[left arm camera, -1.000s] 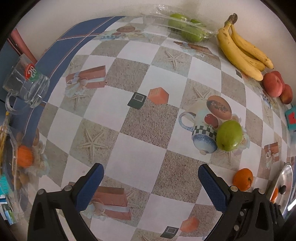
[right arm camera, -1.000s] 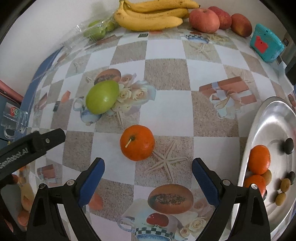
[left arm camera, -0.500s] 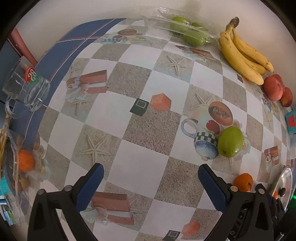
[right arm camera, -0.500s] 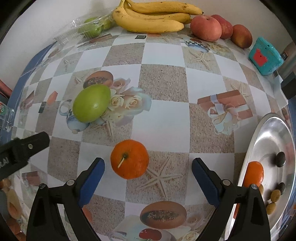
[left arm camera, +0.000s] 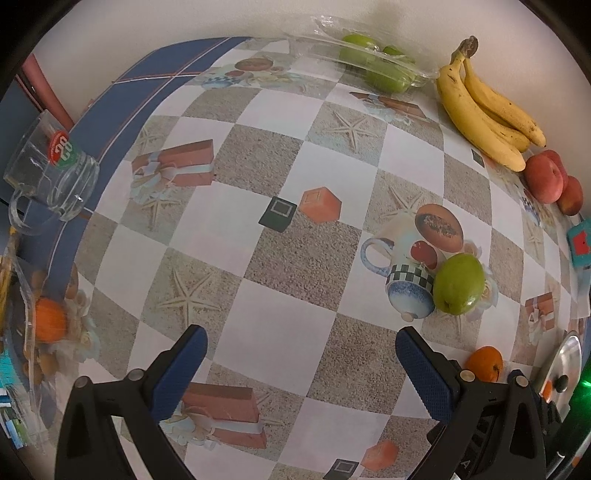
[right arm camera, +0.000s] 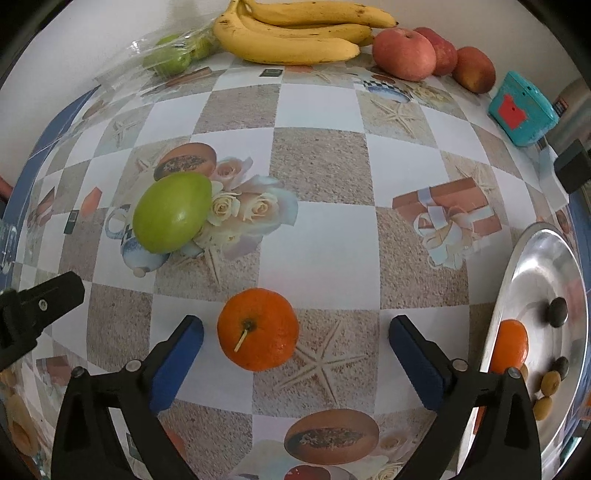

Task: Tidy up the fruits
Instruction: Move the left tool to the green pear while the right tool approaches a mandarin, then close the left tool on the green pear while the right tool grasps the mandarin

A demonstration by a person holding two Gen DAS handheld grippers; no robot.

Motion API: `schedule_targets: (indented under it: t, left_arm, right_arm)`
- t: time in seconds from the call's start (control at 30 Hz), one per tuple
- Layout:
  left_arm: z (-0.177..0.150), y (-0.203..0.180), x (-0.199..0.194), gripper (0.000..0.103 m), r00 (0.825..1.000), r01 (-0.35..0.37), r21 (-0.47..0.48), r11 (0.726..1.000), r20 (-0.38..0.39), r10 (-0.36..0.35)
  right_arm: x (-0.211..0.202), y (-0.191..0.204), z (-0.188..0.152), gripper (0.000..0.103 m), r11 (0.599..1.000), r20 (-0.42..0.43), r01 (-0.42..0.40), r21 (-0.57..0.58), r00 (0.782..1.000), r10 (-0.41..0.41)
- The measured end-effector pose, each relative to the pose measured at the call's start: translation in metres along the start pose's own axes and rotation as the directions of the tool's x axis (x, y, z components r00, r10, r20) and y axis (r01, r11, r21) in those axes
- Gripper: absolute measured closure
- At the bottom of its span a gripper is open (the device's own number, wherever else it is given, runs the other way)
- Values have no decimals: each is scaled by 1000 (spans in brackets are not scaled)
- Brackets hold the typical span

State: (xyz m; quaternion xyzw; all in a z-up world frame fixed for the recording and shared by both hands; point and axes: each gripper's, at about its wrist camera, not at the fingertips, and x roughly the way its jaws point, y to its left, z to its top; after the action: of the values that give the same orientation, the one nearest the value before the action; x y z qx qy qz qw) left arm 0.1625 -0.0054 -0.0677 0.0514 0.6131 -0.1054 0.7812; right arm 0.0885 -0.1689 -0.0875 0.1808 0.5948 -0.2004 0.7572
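Observation:
An orange (right arm camera: 258,329) lies on the patterned tablecloth between the open fingers of my right gripper (right arm camera: 295,339), nearer the left finger, not touched. It also shows in the left wrist view (left arm camera: 484,363). A green mango (right arm camera: 171,212) lies farther left, also in the left wrist view (left arm camera: 459,283). A silver plate (right arm camera: 543,266) at the right holds an orange (right arm camera: 510,346) and small dark and olive fruits. My left gripper (left arm camera: 301,356) is open and empty over bare tablecloth.
Bananas (right arm camera: 295,33), red apples (right arm camera: 404,53) and bagged green fruit (right arm camera: 173,55) line the back wall. A teal box (right arm camera: 522,107) sits at the back right. A glass mug (left arm camera: 48,177) stands at the left table edge.
My right gripper has moved forward, so the orange now sits between its fingers. The left gripper has drifted back a little; both stay open.

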Motion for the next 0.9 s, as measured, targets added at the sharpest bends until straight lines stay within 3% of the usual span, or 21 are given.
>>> schedule_targets:
  t: [0.37,0.53,0.73,0.9]
  left_arm:
    - [0,0,-2,0,1000,10,4,1000,3,-10]
    - [3,-10,-6,0,1000,20,34,999,20,-21]
    - [11,-25,-9,0,997,66,99,993,41,-70]
    - [21,-43,-8,0,990,132,190,973,28,-139]
  right_arm:
    - [-1,-4,-7,1,1000,24,-8,4,1000,8]
    - [-10,-8,-5,21,1000,33,2,0,999,-2]
    - [-13,-14,3,22,996,-28,-91,2,995,91]
    - [-16,-16,6,28,997,-25,-78,-4,997,78]
